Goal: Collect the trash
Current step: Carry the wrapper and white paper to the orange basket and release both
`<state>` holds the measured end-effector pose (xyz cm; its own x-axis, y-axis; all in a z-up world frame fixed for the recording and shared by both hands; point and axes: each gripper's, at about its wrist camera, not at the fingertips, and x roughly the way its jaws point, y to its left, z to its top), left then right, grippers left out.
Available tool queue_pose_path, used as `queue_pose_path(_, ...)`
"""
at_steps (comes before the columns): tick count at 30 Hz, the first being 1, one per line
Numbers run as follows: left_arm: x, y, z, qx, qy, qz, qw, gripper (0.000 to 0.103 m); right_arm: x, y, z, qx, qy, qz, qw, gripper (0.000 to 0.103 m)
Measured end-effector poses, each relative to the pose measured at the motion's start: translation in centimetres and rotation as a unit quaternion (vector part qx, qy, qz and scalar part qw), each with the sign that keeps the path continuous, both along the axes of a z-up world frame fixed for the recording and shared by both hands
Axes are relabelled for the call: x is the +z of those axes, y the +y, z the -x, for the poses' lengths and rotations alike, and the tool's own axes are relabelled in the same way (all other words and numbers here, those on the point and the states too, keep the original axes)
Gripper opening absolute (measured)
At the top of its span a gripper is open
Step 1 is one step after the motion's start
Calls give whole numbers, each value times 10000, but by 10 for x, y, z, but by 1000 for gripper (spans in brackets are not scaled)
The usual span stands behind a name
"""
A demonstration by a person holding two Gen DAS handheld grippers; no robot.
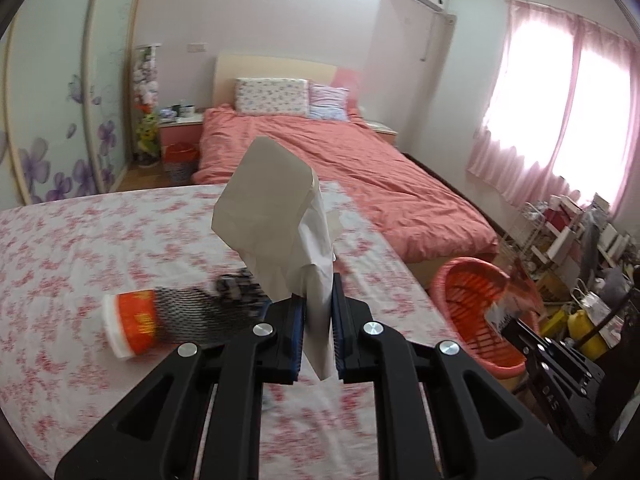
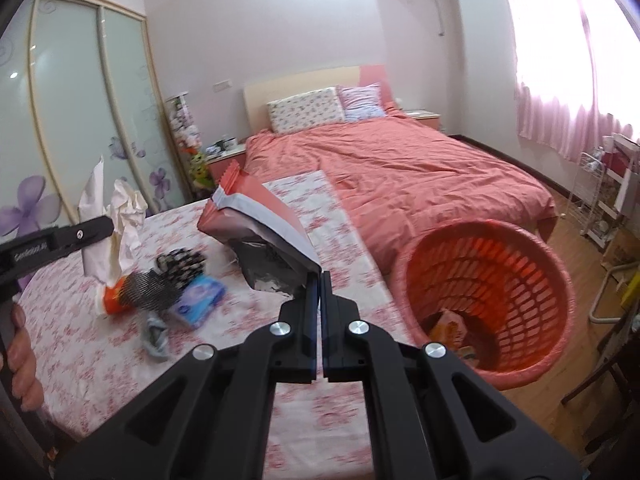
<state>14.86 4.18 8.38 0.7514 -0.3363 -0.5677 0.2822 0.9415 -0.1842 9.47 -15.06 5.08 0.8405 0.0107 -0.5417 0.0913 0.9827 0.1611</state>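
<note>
Both grippers carry trash above the flowered table (image 2: 100, 360). Left gripper (image 1: 319, 316): jaws clamped on a crumpled white tissue (image 1: 272, 208), pinched at its lower end so most of the wad stands up and beyond the fingertips, clear of the table; a short tail hangs below the pads. Right gripper (image 2: 320, 304): jaws pressed together on the near corner of a red snack bag (image 2: 260, 224); the bag projects up and to the left from the tips, its silver inside showing, held by the edge, probably so it can be dropped cleanly. Gripping each item by one end seems meant to keep it lifted off the table for carrying. Beyond the left jaws, items lie on the table: an orange and white cup (image 1: 130, 322) on its side, black mesh (image 1: 192, 312) against it, a blue packet (image 2: 198, 296) just right of those, and a grey scrap (image 2: 156, 338) nearer. To the right, off the table edge, stands the red basket (image 2: 556, 280), its slotted wall tilted toward the grippers, some wrappers already at the bottom. It sits just right of the right gripper and well right of the left one. Judgement: both loads are next due over the basket rim. Far behind lie the pink bed (image 2: 420, 172) and curtains (image 1: 560, 120).
</note>
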Motion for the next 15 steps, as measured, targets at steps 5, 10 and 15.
queue_pose_path(5,-5,-39,-1,-404,0,130,9991,12,5,-40,2,-436,-34,41,9990,2)
queue_pose_path(10,-14,-86,2,-958,-58,192,9952,12,1,-77,7,-862,19,6,9963,2)
queue_pose_path(15,-25,-127,8,-1496,-97,189,9885,12,-9,-115,12,-1248,92,-126,9921,2)
